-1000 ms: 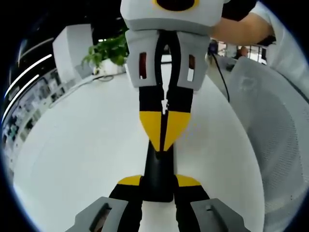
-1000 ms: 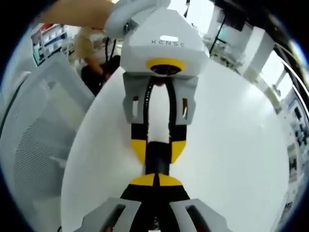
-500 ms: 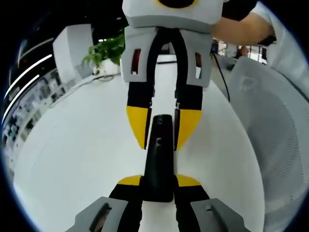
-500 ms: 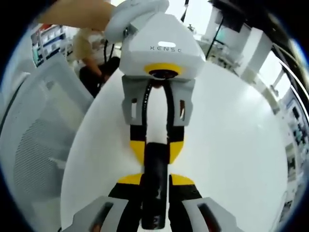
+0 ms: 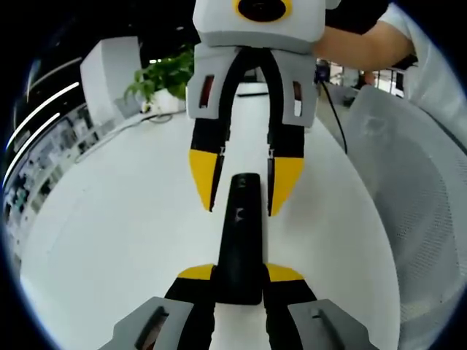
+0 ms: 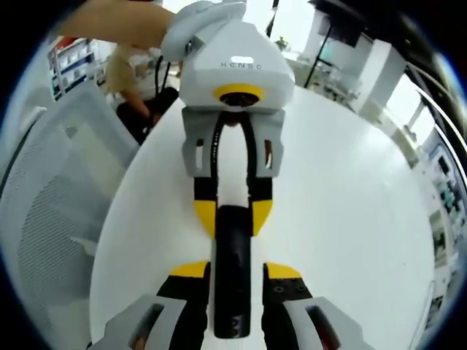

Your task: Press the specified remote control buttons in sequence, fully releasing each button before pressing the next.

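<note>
A: Left claw [image 5: 240, 271] is pinching the near end of the black remote [image 5: 238, 233], yellow tips tight on both long edges. In the right gripper view the same claw comes in from the far side [image 6: 233, 216], clamped on the remote [image 6: 232, 273] there too.

B: And the right claw?

A: Spread. From the left gripper view its yellow tips [image 5: 244, 182] stand apart, one on either side of the remote's far end; whether they touch it I can't tell. From its own view [image 6: 233, 270] the tips flank the body with a sliver of gap.

B: Risks?

A: Judgement only. Tips spread this wide can't land on a single button; if they come down as they are, they straddle the remote or catch two keys. A hard press on the far end could also lever the remote in the left claw's grip, since only one end is held.

B: Surroundings?

A: Remote sits over the white table [image 5: 124, 219], a mesh chair [image 5: 423, 204] beside it, a potted plant [image 5: 164, 76] at the far edge.
</note>
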The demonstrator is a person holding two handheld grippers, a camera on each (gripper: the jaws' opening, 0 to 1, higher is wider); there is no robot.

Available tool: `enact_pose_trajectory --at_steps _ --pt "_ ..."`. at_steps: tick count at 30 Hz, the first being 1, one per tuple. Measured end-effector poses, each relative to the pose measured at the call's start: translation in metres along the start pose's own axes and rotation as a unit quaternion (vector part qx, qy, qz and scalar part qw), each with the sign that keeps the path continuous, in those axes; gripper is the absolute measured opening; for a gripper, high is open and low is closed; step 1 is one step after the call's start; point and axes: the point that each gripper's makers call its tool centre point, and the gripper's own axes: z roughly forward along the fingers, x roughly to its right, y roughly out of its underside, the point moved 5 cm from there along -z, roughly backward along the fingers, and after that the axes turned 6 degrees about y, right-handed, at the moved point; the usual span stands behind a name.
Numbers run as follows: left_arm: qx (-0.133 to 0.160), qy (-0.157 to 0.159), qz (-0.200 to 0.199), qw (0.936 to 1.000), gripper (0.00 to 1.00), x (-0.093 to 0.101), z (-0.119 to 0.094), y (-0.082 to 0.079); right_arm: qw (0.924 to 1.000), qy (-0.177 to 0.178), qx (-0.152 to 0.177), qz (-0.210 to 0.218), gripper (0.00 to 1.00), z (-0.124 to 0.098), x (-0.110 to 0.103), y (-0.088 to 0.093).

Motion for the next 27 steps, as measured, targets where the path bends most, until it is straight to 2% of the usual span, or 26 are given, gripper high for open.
enact_pose_trajectory --at_steps 27 --pt "-0.007 -0.001 0.0 1.0 0.24 0.0 0.0 0.0 0.9996 0.002 -0.001 0.027 0.27 -0.009 0.001 0.027"
